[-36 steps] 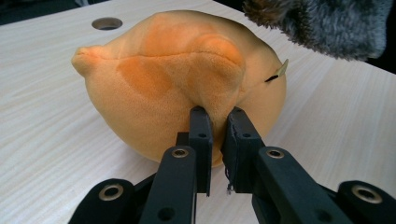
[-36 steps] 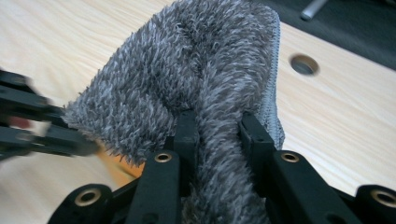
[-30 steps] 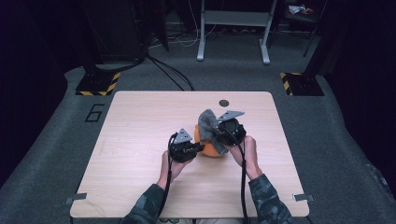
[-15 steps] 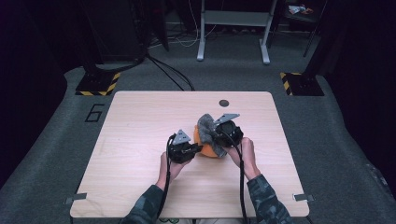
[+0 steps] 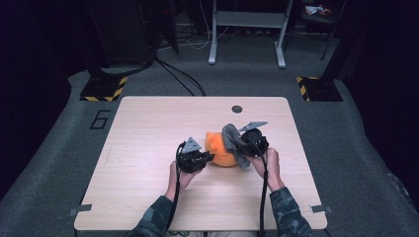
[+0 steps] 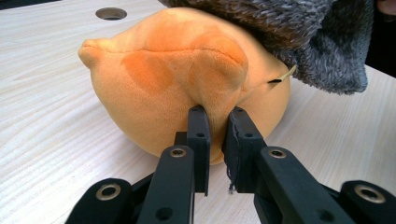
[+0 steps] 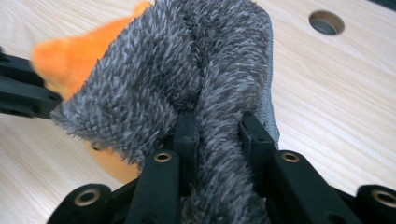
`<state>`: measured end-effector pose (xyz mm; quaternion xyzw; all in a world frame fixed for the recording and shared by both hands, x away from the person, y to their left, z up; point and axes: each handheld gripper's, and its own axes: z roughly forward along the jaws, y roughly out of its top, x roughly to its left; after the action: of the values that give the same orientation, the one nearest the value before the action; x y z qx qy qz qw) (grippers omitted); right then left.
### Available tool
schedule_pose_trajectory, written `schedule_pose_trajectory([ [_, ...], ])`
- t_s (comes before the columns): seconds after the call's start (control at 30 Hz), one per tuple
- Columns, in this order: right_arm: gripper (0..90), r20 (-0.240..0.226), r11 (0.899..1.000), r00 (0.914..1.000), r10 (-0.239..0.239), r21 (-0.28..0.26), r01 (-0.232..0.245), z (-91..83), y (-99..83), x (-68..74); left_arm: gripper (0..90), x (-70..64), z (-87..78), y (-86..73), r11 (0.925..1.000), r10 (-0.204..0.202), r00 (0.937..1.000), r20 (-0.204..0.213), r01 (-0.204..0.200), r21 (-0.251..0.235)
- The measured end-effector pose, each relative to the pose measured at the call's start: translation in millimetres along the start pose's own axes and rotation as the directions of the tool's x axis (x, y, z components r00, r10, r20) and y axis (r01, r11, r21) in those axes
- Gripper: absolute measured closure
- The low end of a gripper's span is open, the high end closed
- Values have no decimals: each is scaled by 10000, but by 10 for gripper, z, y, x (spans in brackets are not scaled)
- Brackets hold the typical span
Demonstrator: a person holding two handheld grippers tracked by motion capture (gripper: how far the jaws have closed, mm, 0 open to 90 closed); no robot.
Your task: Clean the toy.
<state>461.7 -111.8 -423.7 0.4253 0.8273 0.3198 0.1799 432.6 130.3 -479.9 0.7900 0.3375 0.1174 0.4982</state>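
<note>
An orange plush toy (image 5: pixel 220 150) rests on the wooden table (image 5: pixel 148 128) near its middle. My left gripper (image 5: pixel 207 158) is shut on a fold of the orange plush (image 6: pixel 187 79), pinching it from the left side. A grey fuzzy cloth (image 5: pixel 234 143) hangs over the plush's right side. My right gripper (image 5: pixel 245 146) is shut on this grey cloth (image 7: pixel 187 74), whose pile bulges between and around the black jaws. In the right gripper view the orange plush (image 7: pixel 60 56) shows behind the cloth, with the left gripper's jaws at the far left edge.
A round cable hole (image 5: pixel 237 109) sits in the table near its far edge. Bare tabletop lies to the left and right of the hands. Dark carpet, a marked floor plate (image 5: pixel 104 91) and a desk frame (image 5: pixel 247 29) lie beyond the table.
The right gripper has carried the grey cloth leftward and down over the plush's right side. The left gripper has kept its hold and place.
</note>
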Motion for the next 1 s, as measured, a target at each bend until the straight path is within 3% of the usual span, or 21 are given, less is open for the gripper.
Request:
schedule_pose_trajectory([
  [0.47,719,100,9952,9963,858,461,-862,146,-237,-293,808,-13,13,7,9999,76,9999,-117,-77,-91],
  [0.7,719,376,9865,9914,1252,1014,-1284,271,-361,-402,808,-13,12,3,9999,27,9999,-149,-28,-113],
  [0.83,719,572,9763,9893,1341,1638,-1418,406,-450,-445,808,4,1,-8,9999,-67,9999,-159,65,-116],
  [1.0,720,734,9759,9848,1571,1416,-1663,389,-485,-490,809,17,-5,-21,9998,-81,9998,-204,78,-163],
])
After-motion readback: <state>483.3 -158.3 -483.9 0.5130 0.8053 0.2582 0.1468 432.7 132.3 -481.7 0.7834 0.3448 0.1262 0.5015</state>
